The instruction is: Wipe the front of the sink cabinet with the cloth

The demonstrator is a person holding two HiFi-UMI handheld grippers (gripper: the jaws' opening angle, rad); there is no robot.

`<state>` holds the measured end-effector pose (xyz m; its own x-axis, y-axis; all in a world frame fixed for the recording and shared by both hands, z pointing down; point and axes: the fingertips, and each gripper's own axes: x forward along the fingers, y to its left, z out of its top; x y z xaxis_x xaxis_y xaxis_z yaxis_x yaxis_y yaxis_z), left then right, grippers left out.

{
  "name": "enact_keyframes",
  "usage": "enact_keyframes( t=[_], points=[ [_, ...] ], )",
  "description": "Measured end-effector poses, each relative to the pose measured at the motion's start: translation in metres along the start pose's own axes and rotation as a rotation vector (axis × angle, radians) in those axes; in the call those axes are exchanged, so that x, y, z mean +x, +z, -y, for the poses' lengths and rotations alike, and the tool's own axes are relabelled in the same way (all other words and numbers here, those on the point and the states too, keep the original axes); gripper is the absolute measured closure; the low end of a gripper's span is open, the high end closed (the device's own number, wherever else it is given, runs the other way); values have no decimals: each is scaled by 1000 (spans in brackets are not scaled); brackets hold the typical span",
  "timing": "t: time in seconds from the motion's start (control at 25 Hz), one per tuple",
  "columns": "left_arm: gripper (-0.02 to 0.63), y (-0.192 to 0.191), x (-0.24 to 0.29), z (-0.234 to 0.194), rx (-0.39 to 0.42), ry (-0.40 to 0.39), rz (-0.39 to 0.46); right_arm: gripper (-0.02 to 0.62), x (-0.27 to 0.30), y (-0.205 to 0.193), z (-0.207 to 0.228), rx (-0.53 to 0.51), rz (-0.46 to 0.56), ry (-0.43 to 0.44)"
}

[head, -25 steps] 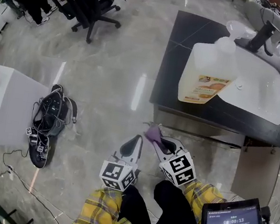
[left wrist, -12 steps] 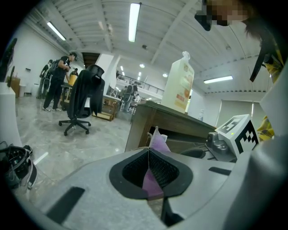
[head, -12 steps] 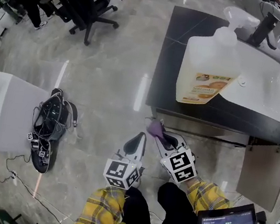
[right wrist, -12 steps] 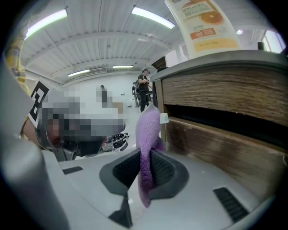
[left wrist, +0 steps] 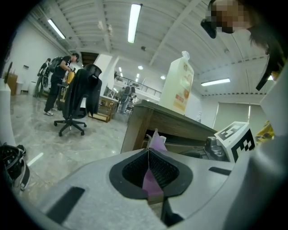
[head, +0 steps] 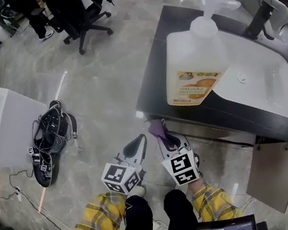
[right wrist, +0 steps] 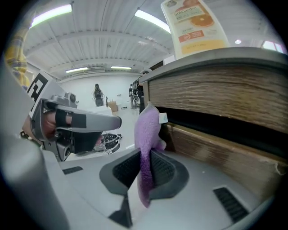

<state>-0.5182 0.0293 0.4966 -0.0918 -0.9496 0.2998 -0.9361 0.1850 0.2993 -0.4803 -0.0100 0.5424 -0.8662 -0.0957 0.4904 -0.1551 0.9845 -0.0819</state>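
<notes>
In the head view, two arms in yellow plaid sleeves (head: 101, 222) extend from the lower edge of the frame toward the wooden sink cabinet (head: 206, 132). At centre, the right hand-held gripper (head: 164, 140) tilts up and to the left, clamped on a small purple fuzzy cloth (head: 156, 128). The cloth sits just under the front edge of the dark stone bench (head: 156, 59), near the cabinet's left corner. The left hand-held gripper (head: 140, 143) lies just to its left, pointing up the frame.

In the upper right, a white rectangular basin (head: 264, 82) set in the bench shows its round drain fitting. A large translucent pump bottle with an orange label (head: 197, 60) stands upright at the basin's left rim.

In the left gripper view, the jaws at lower centre meet at their tips. A strip of purple shows in the slit between them, and the cloth's tip peeks out just above. The cabinet corner rises behind.

In the right gripper view, the jaws are closed on the cloth. It stands upright out of them at centre, its top beside the dark gap under the cabinet's wooden front. I cannot tell whether it touches the wood. At the left, the left hand-held gripper's tip is just beside the cloth but apart from it.
</notes>
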Motion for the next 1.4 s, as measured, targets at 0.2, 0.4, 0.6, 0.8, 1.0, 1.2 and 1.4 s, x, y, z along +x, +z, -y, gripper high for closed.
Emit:
enact_keyframes(
  t=[0.2,0.4,0.6,0.8,1.0,1.2,1.4],
  points=[
    [598,-5,12,21,29,-28,-11,554,-14,-6,13,-32,11,-34],
    [598,-11,22,46,54,-70,-36,555,-38,-21,33,18,0,-88],
    [598,-20,34,79,71,-122,-68,554,-66,-35,53,24,-10,-143],
    [598,-29,50,116,67,-175,-86,554,-100,-55,84,48,-19,-212],
    [598,-44,68,153,86,-200,-103,554,-136,-78,118,70,-28,-262],
    [598,-51,86,194,114,-259,-115,554,-169,-97,143,112,-32,-324],
    [598,-60,104,228,123,-308,-133,554,-196,-113,164,156,-28,-367]
  ],
)
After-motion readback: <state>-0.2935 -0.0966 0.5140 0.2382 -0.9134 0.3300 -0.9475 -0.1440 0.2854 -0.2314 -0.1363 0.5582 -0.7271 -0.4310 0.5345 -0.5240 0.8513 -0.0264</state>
